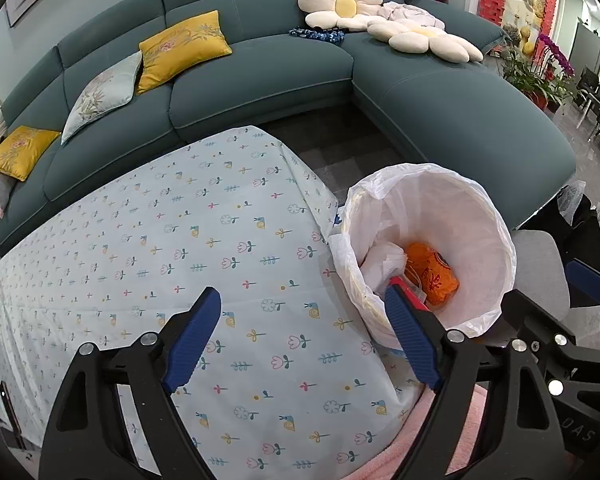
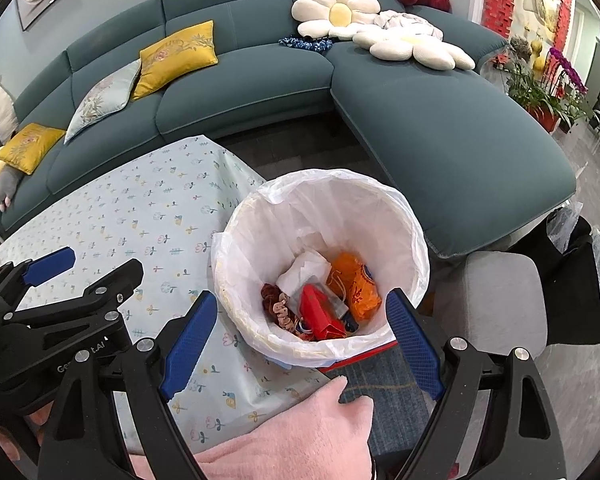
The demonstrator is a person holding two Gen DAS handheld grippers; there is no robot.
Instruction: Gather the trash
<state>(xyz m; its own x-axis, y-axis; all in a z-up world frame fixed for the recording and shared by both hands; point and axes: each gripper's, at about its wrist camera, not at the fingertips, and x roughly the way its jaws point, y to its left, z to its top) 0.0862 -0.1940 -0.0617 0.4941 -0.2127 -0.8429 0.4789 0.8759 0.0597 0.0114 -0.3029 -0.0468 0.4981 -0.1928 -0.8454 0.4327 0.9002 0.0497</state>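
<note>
A round bin with a white plastic liner (image 1: 476, 216) (image 2: 380, 216) stands beside the table's right corner. Inside lie an orange wrapper (image 2: 358, 286) (image 1: 432, 270), a red packet (image 2: 320, 314), crumpled white paper (image 2: 306, 270) and a brown scrunchie (image 2: 274, 304). My left gripper (image 1: 304, 340) is open and empty above the tablecloth, its right finger near the bin's rim. My right gripper (image 2: 304, 344) is open and empty, over the bin's near rim. The left gripper (image 2: 52, 280) also shows at the left of the right wrist view.
The table wears a pale floral cloth (image 1: 180, 248) (image 2: 140, 208). A teal corner sofa (image 1: 260, 76) with yellow cushions (image 1: 184, 48) and flower pillows (image 1: 344, 0) runs behind. A grey stool (image 2: 500, 296) and black bags (image 2: 580, 272) stand right of the bin. Pink fabric (image 2: 292, 436) lies at the bottom.
</note>
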